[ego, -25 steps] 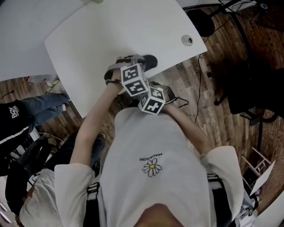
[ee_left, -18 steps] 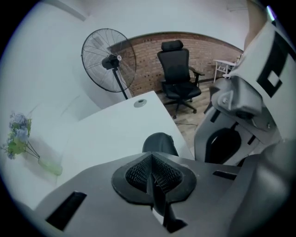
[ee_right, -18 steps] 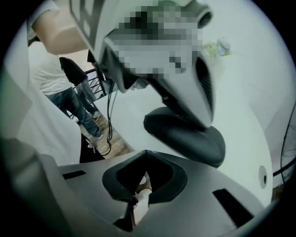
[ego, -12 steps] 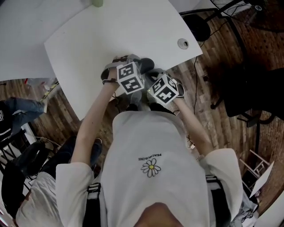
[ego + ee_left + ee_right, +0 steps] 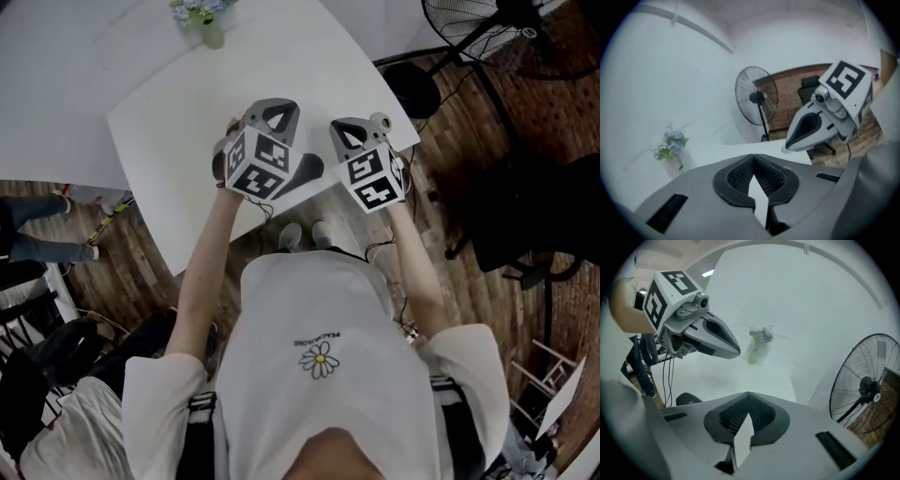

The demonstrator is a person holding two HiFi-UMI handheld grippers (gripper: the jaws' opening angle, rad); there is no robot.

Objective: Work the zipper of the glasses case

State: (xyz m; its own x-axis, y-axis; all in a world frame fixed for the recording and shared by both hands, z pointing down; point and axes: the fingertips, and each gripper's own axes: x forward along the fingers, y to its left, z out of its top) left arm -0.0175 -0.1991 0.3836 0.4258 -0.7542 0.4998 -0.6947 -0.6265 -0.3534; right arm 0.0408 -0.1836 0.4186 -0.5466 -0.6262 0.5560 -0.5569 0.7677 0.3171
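Note:
Both grippers hang side by side above the near edge of the white table (image 5: pixel 178 112). My left gripper (image 5: pixel 272 105) is shut, its tips meeting with nothing between them (image 5: pixel 752 155). My right gripper (image 5: pixel 349 127) is also shut and empty (image 5: pixel 748 393). They point away from the person, about a hand's width apart. A dark rounded thing (image 5: pixel 307 171), possibly the glasses case, shows under the left gripper at the table edge and is mostly hidden. Each gripper view shows the other gripper, the right one (image 5: pixel 788 146) and the left one (image 5: pixel 737 351).
A small vase of flowers (image 5: pixel 208 21) stands at the table's far side, ahead of both grippers. A floor fan (image 5: pixel 867 385) stands off the table's right corner. A black chair (image 5: pixel 534 206) is on the wooden floor to the right. Someone's legs (image 5: pixel 28 239) are at the left.
Both grippers have lifted from in front of the person's chest out over the table edge and moved apart. Their jaws stayed shut. The head view has tilted, bringing the vase into view.

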